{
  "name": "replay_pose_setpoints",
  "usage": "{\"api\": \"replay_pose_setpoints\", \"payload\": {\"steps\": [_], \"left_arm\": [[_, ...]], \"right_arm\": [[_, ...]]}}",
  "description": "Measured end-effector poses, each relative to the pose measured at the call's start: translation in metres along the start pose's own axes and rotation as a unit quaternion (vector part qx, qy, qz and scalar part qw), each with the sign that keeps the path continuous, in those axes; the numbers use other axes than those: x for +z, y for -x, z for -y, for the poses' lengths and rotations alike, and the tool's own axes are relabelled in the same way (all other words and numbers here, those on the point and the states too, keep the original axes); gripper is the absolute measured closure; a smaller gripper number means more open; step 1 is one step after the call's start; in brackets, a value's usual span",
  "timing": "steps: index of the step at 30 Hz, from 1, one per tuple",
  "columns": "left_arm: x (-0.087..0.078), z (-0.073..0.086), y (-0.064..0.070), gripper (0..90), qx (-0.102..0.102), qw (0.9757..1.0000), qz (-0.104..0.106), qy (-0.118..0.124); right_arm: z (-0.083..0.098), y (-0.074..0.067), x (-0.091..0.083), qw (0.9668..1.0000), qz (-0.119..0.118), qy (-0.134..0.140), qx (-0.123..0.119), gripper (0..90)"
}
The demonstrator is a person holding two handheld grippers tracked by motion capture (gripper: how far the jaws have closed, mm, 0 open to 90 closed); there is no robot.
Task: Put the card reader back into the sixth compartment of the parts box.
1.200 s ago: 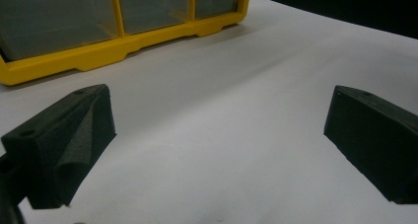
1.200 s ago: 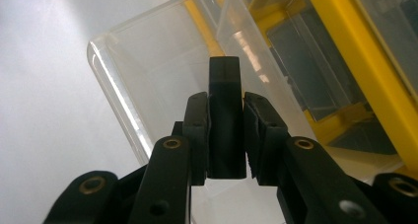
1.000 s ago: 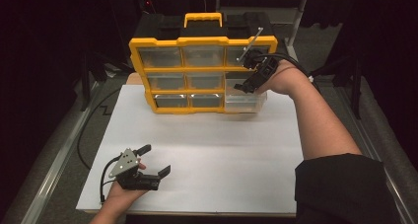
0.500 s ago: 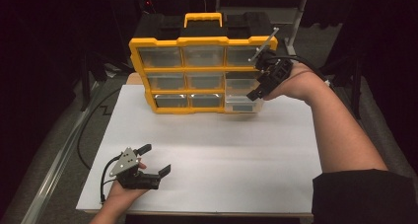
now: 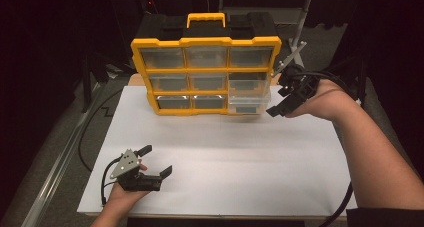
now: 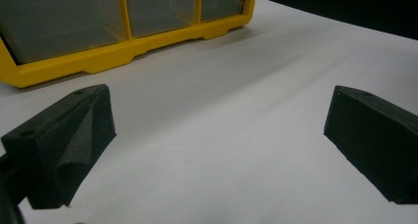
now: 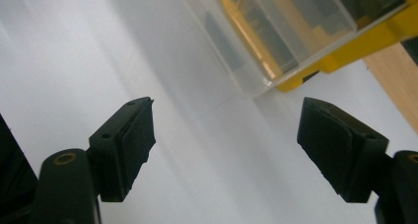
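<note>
A yellow organiser box (image 5: 206, 42) with clear drawers stands upright at the back of the white sheet (image 5: 240, 157). Its bottom right drawer (image 5: 248, 104) is pulled partly out. My right gripper (image 5: 277, 101) hangs just right of that drawer, apart from it. Its jaws have just been opening and stand open with nothing between them. In the right gripper view (image 7: 226, 145) the clear drawer (image 7: 276, 41) lies ahead and above the jaws. My left gripper (image 5: 156, 160) rests open at the sheet's front left, and the left gripper view (image 6: 222, 135) faces the box's bottom row (image 6: 98, 61).
A black cable (image 5: 87, 137) runs along the table's left side. A grey metal rod (image 5: 295, 52) leans behind the box's right corner. Bare wood (image 7: 394, 81) shows beyond the sheet's edge by the box. Dark surroundings ring the table.
My right gripper has let go at the pulled-out drawer, opened its jaws and drawn off to the right. The drawer stays out. The left gripper has kept still.
</note>
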State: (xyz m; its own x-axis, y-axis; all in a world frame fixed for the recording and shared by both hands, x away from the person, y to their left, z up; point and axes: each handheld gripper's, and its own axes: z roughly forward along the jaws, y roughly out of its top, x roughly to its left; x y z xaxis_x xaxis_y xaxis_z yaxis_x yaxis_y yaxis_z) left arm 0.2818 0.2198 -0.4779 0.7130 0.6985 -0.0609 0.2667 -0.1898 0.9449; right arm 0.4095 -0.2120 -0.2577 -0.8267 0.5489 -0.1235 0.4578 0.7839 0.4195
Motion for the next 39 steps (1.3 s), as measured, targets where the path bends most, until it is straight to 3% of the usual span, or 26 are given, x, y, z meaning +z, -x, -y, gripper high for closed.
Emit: {"api": "replay_pose_setpoints", "payload": {"steps": [11, 19, 28, 39], "left_arm": [[0.000, 0.000, -0.001, 0.3, -0.003, 1.0000, -0.002, 0.000], [0.000, 0.000, -0.002, 0.3, -0.002, 1.0000, -0.003, -0.003], [0.000, 0.000, -0.003, 0.3, -0.004, 1.0000, -0.004, -0.003], [0.000, 0.000, -0.002, 0.3, -0.002, 1.0000, -0.005, -0.005]], "right_arm": [[0.041, -0.007, 0.010, 0.9995, -0.006, 0.000, 0.030, 14.8], [0.064, -0.018, 0.016, 0.9991, 0.004, -0.019, 0.039, 4.7], [0.079, -0.026, 0.027, 0.9982, 0.011, -0.031, 0.051, 0.2], [0.088, -0.039, 0.048, 0.9981, 0.013, -0.042, 0.044, 0.2]]}}
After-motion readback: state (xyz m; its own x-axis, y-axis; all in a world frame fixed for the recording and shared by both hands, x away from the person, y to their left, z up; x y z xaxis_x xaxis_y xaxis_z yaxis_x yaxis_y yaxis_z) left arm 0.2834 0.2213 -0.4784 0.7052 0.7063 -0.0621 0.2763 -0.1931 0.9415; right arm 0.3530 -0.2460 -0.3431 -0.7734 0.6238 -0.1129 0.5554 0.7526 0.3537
